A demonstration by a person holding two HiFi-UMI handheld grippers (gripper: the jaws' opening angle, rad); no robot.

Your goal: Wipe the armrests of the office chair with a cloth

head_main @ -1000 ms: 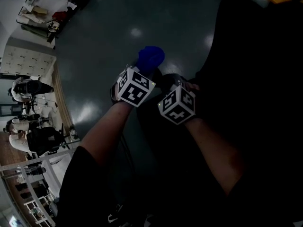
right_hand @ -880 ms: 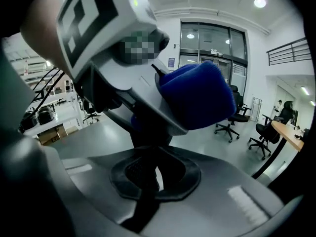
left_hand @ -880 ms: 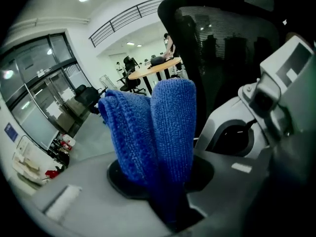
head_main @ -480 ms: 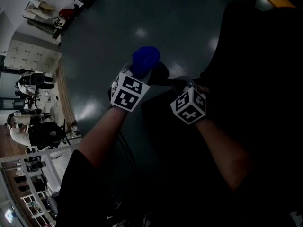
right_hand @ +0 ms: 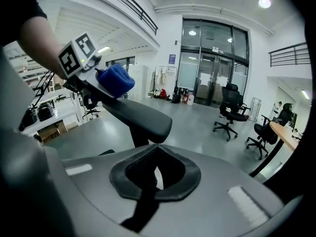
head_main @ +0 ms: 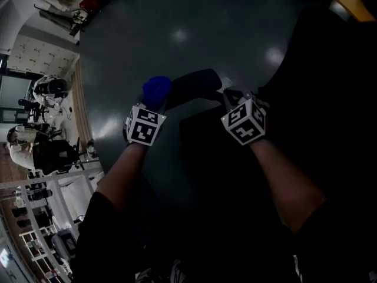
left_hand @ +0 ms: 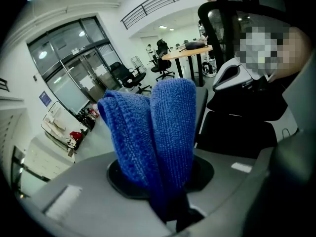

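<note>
A folded blue cloth (head_main: pixel 156 91) rests at the left end of the black armrest (head_main: pixel 197 84) of the office chair (head_main: pixel 318 99). My left gripper (head_main: pixel 151 107) is shut on the cloth (left_hand: pixel 158 132), which fills the left gripper view. The right gripper view looks along the armrest (right_hand: pixel 143 117) to the cloth (right_hand: pixel 116 80) pressed on its far part. My right gripper (head_main: pixel 231 97) is at the armrest's right end, close to the chair. Its jaws stand shut with nothing between them (right_hand: pixel 153 181).
Grey glossy floor (head_main: pixel 177 16) lies beyond the armrest. People in white and dark clothes (head_main: pixel 44 90) and shelving (head_main: pixel 41 205) are at the far left. Other office chairs (right_hand: pixel 229 110) and a wooden desk (right_hand: pixel 291 132) stand by glass doors (right_hand: pixel 207 78).
My left gripper has slid the blue cloth leftwards along the armrest, leaving more of the pad bare. My right gripper has shifted slightly right and stays shut.
</note>
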